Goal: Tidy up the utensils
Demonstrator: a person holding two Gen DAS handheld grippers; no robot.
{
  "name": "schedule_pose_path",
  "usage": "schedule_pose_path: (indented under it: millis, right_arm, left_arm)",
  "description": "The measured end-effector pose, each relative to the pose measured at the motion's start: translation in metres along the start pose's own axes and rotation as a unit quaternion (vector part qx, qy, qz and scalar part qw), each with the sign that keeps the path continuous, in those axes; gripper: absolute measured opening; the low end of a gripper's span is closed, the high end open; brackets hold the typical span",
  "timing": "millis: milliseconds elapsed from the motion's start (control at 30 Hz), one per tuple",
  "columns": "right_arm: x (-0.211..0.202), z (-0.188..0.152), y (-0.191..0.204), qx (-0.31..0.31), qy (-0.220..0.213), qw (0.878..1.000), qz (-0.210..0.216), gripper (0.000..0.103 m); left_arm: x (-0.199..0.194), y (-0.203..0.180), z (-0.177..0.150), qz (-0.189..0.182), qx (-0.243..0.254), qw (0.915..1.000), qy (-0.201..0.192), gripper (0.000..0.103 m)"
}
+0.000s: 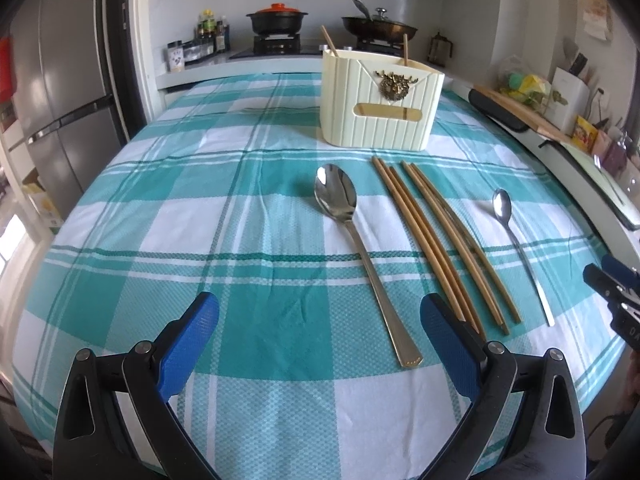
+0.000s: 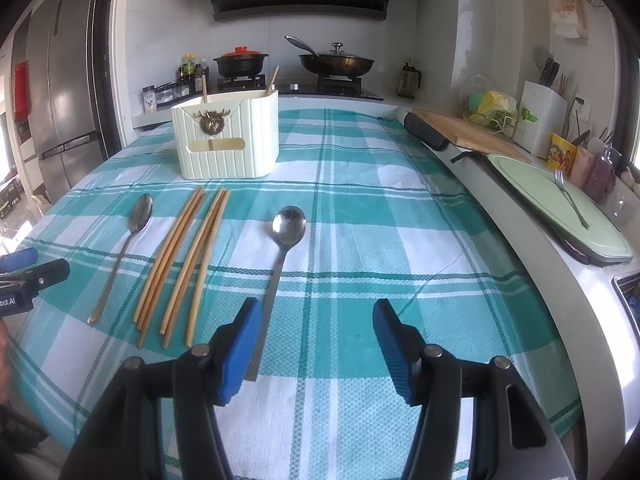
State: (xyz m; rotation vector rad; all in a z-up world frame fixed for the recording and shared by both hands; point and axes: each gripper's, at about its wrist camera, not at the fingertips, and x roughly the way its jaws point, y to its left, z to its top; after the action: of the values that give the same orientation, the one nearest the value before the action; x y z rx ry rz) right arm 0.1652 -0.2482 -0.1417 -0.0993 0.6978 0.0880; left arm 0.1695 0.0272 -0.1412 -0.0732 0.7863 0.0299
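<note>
A cream ribbed utensil holder [image 1: 380,104] stands at the far side of the checked tablecloth; it also shows in the right wrist view [image 2: 228,140], with two chopsticks standing in it. In front of it lie a large gold-handled spoon [image 1: 360,252], several wooden chopsticks [image 1: 440,240] and a slim steel spoon [image 1: 516,240]. In the right wrist view the slim-handled gold spoon [image 2: 124,248] lies left, the chopsticks [image 2: 184,264] in the middle, the steel spoon [image 2: 280,248] right. My left gripper [image 1: 320,344] is open and empty, near the large spoon's handle. My right gripper [image 2: 316,340] is open and empty, its left finger beside the steel spoon's handle.
A counter along the right edge holds a green board with a fork [image 2: 568,196], a wooden board [image 2: 468,128] and a knife block [image 2: 544,112]. A stove with a pot [image 2: 240,62] and pan [image 2: 336,62] is behind. A fridge [image 1: 60,92] stands left.
</note>
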Motion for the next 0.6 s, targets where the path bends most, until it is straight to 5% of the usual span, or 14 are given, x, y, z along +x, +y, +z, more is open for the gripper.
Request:
schedule_pose_path:
  millis: [600]
  right_arm:
    - [0.008, -0.002, 0.006, -0.009, 0.016, 1.000, 0.009, 0.059]
  left_arm:
    - [0.016, -0.001, 0.004, -0.005, -0.016, 0.9996, 0.022, 0.101]
